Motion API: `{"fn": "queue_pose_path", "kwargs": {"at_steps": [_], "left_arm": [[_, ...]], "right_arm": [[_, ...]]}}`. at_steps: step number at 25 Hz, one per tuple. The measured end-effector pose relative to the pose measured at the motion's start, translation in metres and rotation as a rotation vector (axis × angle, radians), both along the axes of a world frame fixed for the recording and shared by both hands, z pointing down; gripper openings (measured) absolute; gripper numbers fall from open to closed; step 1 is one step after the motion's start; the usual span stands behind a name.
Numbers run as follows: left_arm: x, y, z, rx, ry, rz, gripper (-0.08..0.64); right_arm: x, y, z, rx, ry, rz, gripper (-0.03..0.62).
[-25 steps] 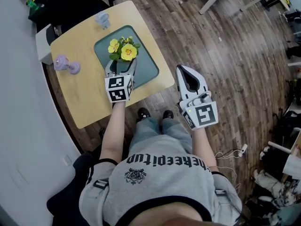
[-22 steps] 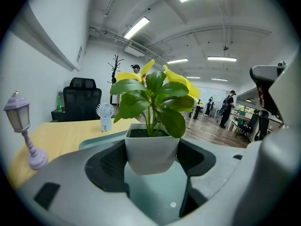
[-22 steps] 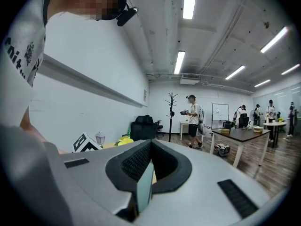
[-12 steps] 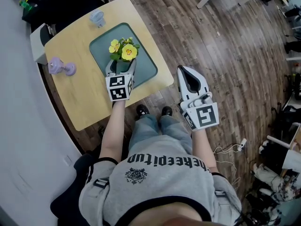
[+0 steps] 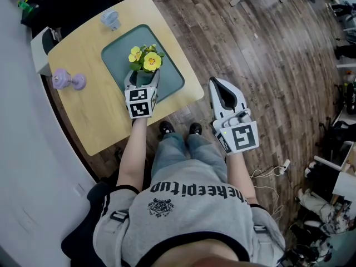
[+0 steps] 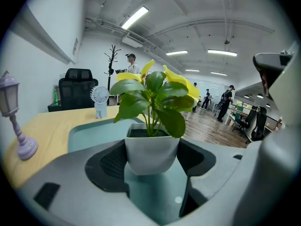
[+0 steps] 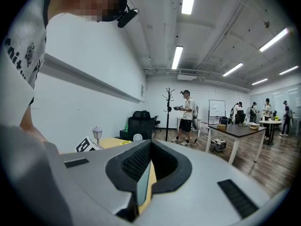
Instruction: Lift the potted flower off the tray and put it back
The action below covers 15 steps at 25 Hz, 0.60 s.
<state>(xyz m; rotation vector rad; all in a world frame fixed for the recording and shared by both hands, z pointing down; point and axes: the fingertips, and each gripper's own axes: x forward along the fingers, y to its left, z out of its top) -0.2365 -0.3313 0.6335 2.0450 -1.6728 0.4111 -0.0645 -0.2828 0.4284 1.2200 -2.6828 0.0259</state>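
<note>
Left claw (image 5: pixel 143 78) is closed on the potted flower (image 6: pixel 151 147). Both ribbed black pads press the pot's side walls, with the leaves free above. The pot is over the near half of the tray (image 5: pixel 119 54), toward 6 o'clock from its middle. We cannot tell whether its base rests on the tray or hangs just clear. Right claw (image 5: pixel 221 85) is idle at 3 o'clock of the pot, off the worktop (image 5: pixel 94 110) and over the floor. Its jaws are drawn to a thin slit with nothing between them. We judge the step in hand to be the lift and return. To do it well, we would raise the pot straight up and keep it upright so the top-heavy foliage does not tip it. We would then lower it onto bare tray inside the rim and let go only once the base sits flat. The pot is matte white, smooth and squarish with rounded corners, and it narrows downward. That taper should wedge it in the pads rather than let it slide. Leaves are broad and green, blooms yellow. The tray is teal and smooth with rounded corners; the worktop is pale wood. The lilac lamp (image 5: pixel 68 80) at 9 o'clock and the small fan (image 5: pixel 109 19) at 11 o'clock stand well apart from the tray.
</note>
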Motion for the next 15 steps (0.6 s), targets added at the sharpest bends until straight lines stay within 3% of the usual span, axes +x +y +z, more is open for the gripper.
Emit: {"fn": "queue_pose_path", "kwargs": {"at_steps": [15], "left_arm": [[-0.001,-0.001,0.017,-0.025,-0.022,0.007,0.331]], "right_arm": [[-0.002,-0.007,0.004,-0.007,0.007,0.002,0.002]]}}
